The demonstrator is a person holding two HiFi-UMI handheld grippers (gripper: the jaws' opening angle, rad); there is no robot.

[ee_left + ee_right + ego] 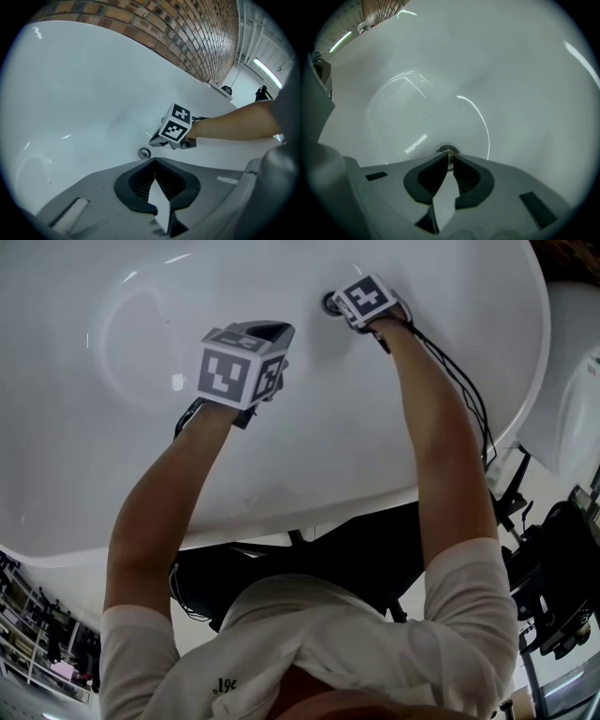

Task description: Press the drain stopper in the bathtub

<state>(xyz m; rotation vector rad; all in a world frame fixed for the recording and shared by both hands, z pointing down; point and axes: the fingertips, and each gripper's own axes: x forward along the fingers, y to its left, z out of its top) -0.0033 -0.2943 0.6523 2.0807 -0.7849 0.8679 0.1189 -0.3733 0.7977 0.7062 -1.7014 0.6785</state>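
The round metal drain stopper (329, 303) sits in the floor of the white bathtub (141, 446). My right gripper (338, 306) reaches down to it. In the right gripper view its jaws (449, 156) stand almost together, only a sliver apart, with the tips right at the drain stopper (446, 150). Nothing is held between them. My left gripper (270, 334) hovers over the tub floor to the left, shut and empty. The left gripper view has its own tips (154, 160) meeting, with the drain stopper (144, 152) and the right gripper (153, 140) just beyond.
A brick wall (187, 33) runs behind the tub's far rim. Black stands and cables (553, 596) crowd the floor at the right, outside the tub. The tub's near rim (309, 517) lies under my forearms.
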